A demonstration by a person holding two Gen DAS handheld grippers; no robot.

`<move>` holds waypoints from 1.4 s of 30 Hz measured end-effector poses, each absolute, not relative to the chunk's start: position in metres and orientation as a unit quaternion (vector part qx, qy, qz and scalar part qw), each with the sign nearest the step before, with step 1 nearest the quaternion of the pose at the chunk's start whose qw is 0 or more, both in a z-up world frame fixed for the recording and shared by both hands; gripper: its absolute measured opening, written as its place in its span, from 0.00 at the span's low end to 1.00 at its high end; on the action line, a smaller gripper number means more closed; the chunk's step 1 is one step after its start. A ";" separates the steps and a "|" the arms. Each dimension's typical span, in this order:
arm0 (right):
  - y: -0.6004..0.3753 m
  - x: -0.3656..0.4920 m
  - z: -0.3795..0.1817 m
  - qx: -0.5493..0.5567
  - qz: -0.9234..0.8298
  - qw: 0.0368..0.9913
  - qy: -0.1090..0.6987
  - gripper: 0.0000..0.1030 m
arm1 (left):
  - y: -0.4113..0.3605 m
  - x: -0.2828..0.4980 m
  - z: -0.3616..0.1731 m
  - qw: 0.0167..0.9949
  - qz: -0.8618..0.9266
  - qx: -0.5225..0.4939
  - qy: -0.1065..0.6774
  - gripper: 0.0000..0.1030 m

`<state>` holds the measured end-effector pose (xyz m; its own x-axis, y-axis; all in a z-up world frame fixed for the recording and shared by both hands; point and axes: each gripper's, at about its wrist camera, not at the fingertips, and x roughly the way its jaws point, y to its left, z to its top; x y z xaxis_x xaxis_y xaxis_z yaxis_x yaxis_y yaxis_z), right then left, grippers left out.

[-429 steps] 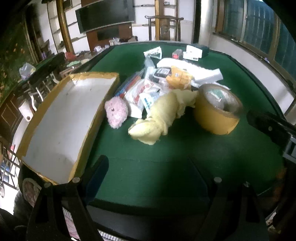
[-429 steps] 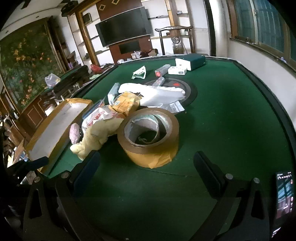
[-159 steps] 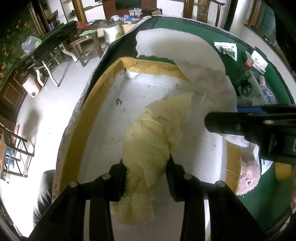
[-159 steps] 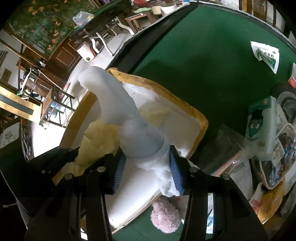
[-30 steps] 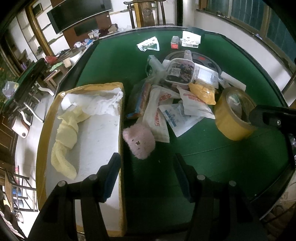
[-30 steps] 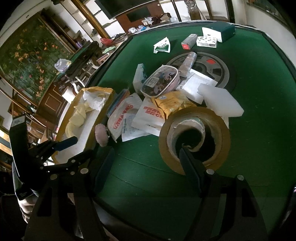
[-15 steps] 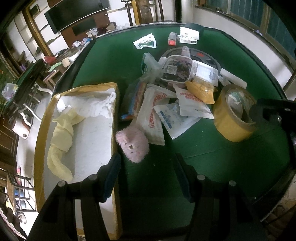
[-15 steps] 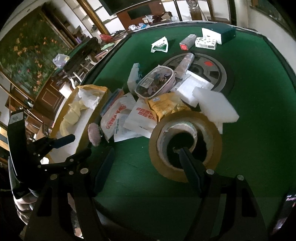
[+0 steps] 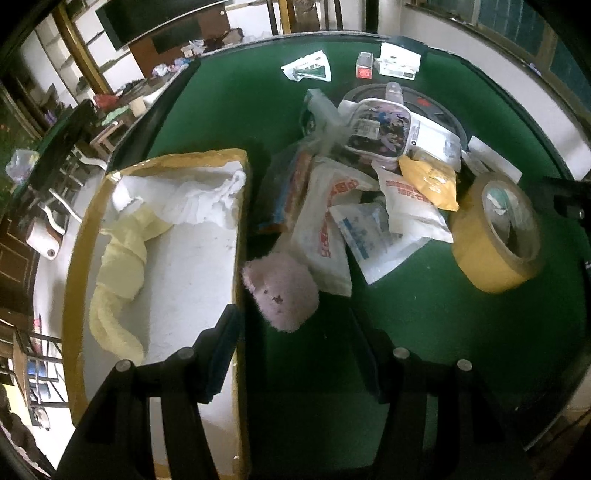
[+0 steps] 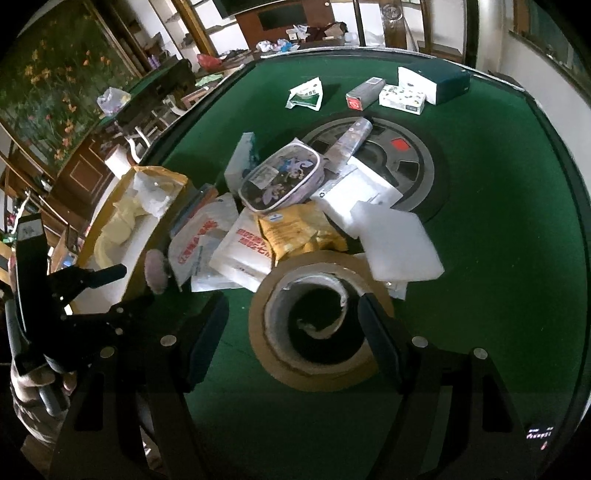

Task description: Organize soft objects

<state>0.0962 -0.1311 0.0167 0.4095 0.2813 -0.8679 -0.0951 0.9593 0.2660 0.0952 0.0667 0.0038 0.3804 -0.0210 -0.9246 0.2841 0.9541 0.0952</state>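
While its jaws stand apart with nothing between them, the left gripper (image 9: pixel 295 339) hangs over the green felt table (image 9: pixel 424 314), just short of the fluffy pink plush toy (image 9: pixel 282 290) beside the tape-edged white foam tray (image 9: pixel 192 280). Inside the tray lie a pale yellow towel (image 9: pixel 118 266) and crumpled white cloth (image 9: pixel 192 201). Equally wide and empty, the right gripper (image 10: pixel 293 328) straddles a large brown tape roll (image 10: pixel 317 325). White packets (image 10: pixel 245 247) carry red print, too blurred to read.

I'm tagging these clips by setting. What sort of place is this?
Likely a lived-in home room: a green felt game table, a wall-mounted television, and a large floral painting.
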 end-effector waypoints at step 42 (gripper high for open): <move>-0.190 0.167 -0.025 0.091 0.062 0.831 0.545 0.26 | 0.024 0.138 -0.004 0.823 -0.216 -0.039 0.524 0.08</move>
